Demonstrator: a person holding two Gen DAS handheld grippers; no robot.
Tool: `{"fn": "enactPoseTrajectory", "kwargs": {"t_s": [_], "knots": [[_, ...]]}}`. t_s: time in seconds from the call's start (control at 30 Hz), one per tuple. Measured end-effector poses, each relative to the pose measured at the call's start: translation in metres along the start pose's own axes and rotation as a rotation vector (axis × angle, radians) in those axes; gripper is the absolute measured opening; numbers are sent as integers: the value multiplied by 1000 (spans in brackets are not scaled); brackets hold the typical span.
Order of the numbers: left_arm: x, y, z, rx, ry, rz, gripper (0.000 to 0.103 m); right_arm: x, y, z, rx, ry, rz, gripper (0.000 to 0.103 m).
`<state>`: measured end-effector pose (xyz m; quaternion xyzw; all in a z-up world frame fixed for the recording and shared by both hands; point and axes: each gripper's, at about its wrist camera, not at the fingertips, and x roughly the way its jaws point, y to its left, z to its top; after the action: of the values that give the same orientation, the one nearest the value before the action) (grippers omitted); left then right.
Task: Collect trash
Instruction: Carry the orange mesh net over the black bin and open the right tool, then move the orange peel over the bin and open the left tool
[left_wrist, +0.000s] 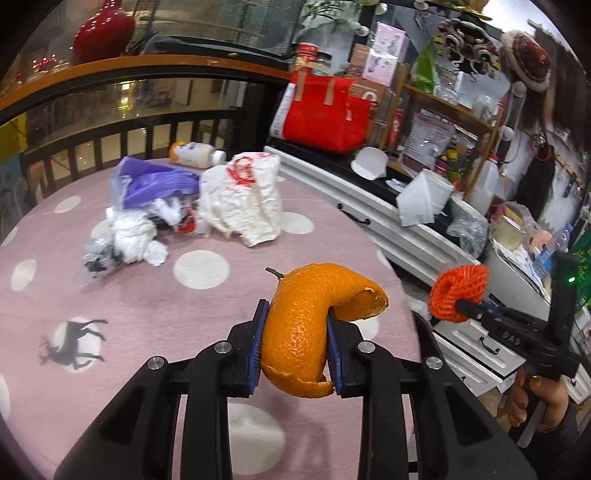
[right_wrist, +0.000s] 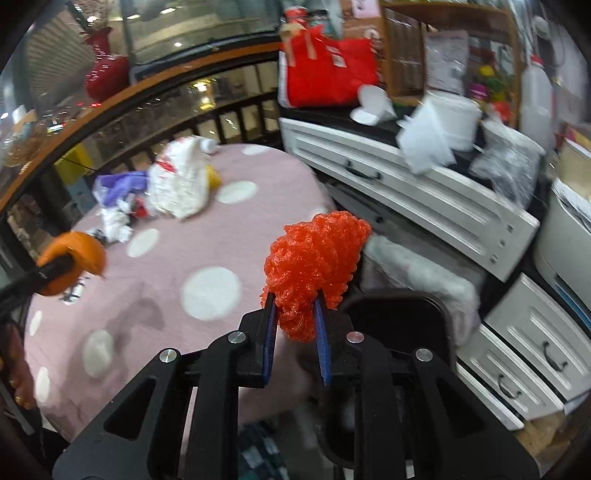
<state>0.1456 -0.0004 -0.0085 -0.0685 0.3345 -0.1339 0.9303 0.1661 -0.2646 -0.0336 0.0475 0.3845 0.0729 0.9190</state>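
My left gripper (left_wrist: 295, 314) is shut on an orange peel (left_wrist: 306, 332) and holds it above the pink dotted tablecloth (left_wrist: 184, 314). My right gripper (right_wrist: 294, 308) is shut on a red-orange foam fruit net (right_wrist: 314, 266) and holds it off the table's right edge, above a black bin (right_wrist: 402, 317). The net (left_wrist: 458, 291) and right gripper also show at the right in the left wrist view. The peel (right_wrist: 74, 262) shows at the left in the right wrist view. More trash lies at the table's far side: a white crumpled bag (left_wrist: 243, 199), purple plastic (left_wrist: 155, 181), white tissue (left_wrist: 136, 240).
A pale bottle (left_wrist: 195, 153) lies at the table's far edge by a dark railing (left_wrist: 110, 140). A white drawer cabinet (right_wrist: 406, 192) stands right of the table, with a red bag (left_wrist: 325, 114) and white cartons on top. Cluttered shelves stand behind it.
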Motion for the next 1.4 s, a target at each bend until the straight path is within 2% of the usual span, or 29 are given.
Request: {"fn": "enactPoseTrajectory", "kwargs": {"t_s": [0.13, 0.2, 0.4, 0.47, 0.5, 0.57, 0.6, 0.63, 0.77, 0.9, 1.0, 1.2, 1.27, 1.4], "knots": [[7, -23, 1, 30, 8, -43, 28, 16, -40, -21, 25, 83, -99, 20], [10, -33, 1, 42, 16, -62, 28, 33, -56, -33, 35, 157, -124, 20], [23, -61, -2, 82, 41, -97, 28, 81, -90, -65, 81, 329, -141, 20], [29, -67, -4, 84, 58, -111, 28, 93, -101, -73, 123, 356, -154, 22], [33, -71, -5, 85, 70, -120, 28, 98, -103, -76, 134, 373, -160, 27], [39, -78, -7, 90, 91, -130, 28, 109, -111, -84, 163, 414, -162, 45], [41, -82, -9, 93, 97, -133, 28, 111, -114, -87, 181, 423, -160, 61], [44, -85, -11, 99, 103, -137, 28, 111, -114, -89, 191, 423, -158, 68], [51, -101, -17, 122, 127, -154, 28, 104, -118, -94, 233, 415, -153, 68], [62, -117, -22, 144, 157, -182, 28, 82, -127, -91, 294, 366, -161, 68], [70, -132, -26, 170, 173, -206, 28, 56, -136, -86, 325, 299, -203, 73], [98, -172, -43, 231, 253, -267, 28, -2, -163, -73, 406, 152, -299, 74], [112, -186, -53, 263, 286, -264, 28, -21, -173, -70, 430, 105, -348, 74], [140, -207, -71, 315, 353, -244, 28, -44, -187, -69, 475, 47, -371, 74]]}}
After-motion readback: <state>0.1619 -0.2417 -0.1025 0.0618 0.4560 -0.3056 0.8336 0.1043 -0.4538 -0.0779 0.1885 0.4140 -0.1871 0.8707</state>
